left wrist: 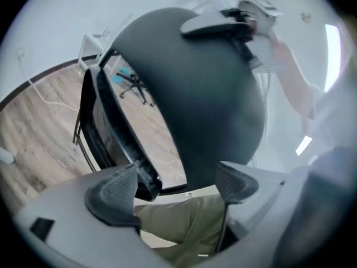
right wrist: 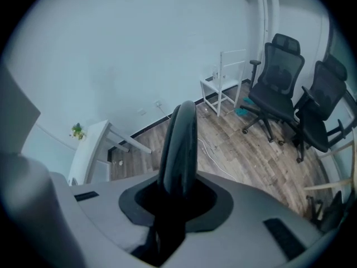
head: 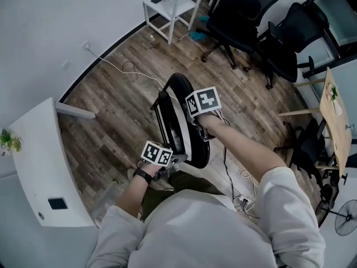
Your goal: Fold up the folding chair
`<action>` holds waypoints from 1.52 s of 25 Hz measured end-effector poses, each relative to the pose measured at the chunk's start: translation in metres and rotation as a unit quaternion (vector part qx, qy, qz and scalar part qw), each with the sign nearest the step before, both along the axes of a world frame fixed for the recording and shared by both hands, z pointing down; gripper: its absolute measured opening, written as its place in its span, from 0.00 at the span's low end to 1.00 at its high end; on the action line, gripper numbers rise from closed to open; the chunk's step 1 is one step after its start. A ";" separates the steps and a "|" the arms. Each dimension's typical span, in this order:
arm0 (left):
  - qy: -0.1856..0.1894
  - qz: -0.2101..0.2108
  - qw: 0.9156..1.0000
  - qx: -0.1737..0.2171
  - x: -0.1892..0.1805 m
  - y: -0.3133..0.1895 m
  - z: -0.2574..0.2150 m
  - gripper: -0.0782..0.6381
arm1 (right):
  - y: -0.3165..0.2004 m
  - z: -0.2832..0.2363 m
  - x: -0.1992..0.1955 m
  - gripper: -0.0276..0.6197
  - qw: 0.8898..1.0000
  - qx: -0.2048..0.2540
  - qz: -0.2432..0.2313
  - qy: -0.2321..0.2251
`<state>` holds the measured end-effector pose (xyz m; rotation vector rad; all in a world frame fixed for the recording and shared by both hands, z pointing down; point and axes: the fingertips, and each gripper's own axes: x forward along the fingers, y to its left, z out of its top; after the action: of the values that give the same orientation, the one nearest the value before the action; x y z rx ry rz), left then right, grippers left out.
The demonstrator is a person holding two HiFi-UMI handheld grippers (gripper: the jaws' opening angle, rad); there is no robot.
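The black folding chair (head: 179, 121) stands on edge in front of me, its round seat and its frame close together. In the head view my right gripper (head: 196, 128) is at its upper right edge, under its marker cube. In the right gripper view the thin black rim (right wrist: 179, 144) runs between the jaws of the right gripper (right wrist: 175, 202), which are shut on it. My left gripper (head: 172, 161) is at the chair's near lower end. In the left gripper view the left gripper (left wrist: 175, 188) has its jaws set wide. The frame's end (left wrist: 146, 177) is against one pad and the seat (left wrist: 201, 94) against the other.
A white table (head: 44, 166) stands at the left with a small plant on it. At the back are two black office chairs (head: 245, 15) and a white stool (head: 178, 1). A white cable (head: 128, 71) lies on the wooden floor. A wooden table (head: 334, 121) is at the right.
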<state>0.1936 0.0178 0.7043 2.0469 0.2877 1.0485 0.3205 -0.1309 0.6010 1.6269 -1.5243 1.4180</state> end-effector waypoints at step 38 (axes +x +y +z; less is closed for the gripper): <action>-0.028 -0.043 0.945 0.322 -0.193 -0.034 -0.113 0.58 | -0.092 -0.018 -0.277 0.14 0.994 -0.077 -0.009 0.072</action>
<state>0.0005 -0.0161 0.5909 2.5657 -0.2067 1.2546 0.0432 -0.2228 0.5825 1.5811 -1.3126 1.3419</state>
